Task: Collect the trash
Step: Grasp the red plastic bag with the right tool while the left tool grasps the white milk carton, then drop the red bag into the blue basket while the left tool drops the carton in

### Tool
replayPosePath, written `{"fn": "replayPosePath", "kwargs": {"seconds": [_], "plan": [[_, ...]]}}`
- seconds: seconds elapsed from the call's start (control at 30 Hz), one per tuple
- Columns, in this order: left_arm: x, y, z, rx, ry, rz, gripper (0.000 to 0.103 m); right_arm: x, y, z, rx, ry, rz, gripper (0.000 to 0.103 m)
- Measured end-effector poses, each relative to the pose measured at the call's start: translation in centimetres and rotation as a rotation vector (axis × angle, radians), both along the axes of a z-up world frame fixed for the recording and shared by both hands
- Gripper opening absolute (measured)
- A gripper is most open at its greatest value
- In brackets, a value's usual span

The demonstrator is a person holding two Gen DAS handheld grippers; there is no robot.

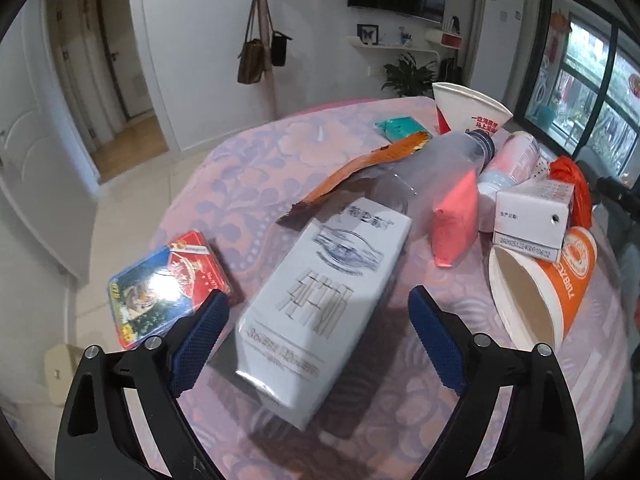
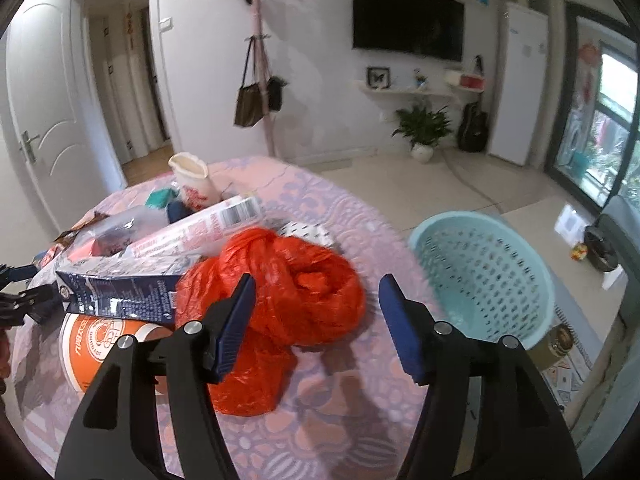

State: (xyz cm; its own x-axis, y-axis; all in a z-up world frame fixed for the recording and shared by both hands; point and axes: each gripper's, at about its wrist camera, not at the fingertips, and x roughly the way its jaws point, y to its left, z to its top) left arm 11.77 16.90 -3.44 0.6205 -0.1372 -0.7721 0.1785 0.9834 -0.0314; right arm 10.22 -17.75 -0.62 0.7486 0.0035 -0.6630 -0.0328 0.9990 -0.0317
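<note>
Hovering over the round counter (image 1: 248,168), the left tongs (image 1: 316,320) stand released, blue pads spread to either side of the white carton (image 1: 320,300). The carton lies flat, its long axis running almost straight away from the tongs toward the clear bottle (image 1: 440,172), so the pads already face its two long sides and, by this reading, a short descent precedes closure. The playing-card box (image 1: 160,292) lies just beside the left pad; the orange paper cup (image 1: 552,292) lies on its side to the right. In the right wrist view, the right tongs (image 2: 316,312) are likewise released and hold nothing, with the crumpled red plastic bag (image 2: 288,280) directly ahead, between and slightly below the pads. The teal basket (image 2: 488,272) stands off the counter edge to the right, nearer this arm.
</note>
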Motion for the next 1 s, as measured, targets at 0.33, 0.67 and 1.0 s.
{"fn": "replayPosePath", "kwargs": {"seconds": [0.33,0.67,1.0], "plan": [[0.7,-1.3,-0.7,-0.009,0.069,-0.026,0.069,2.2,1.4,-3.1,0.021,0.106,0.028,0.078],[-3.1,-3.8,-0.3,-0.072,0.042,0.008,0.055,1.1,1.2,-2.8,0.039,0.072,0.045,0.034],[-7.4,-4.5,5.3,-0.257,-0.108,0.007,0.055,-1.8,-1.5,0.7,0.110,-0.039,0.029,0.022]]}}
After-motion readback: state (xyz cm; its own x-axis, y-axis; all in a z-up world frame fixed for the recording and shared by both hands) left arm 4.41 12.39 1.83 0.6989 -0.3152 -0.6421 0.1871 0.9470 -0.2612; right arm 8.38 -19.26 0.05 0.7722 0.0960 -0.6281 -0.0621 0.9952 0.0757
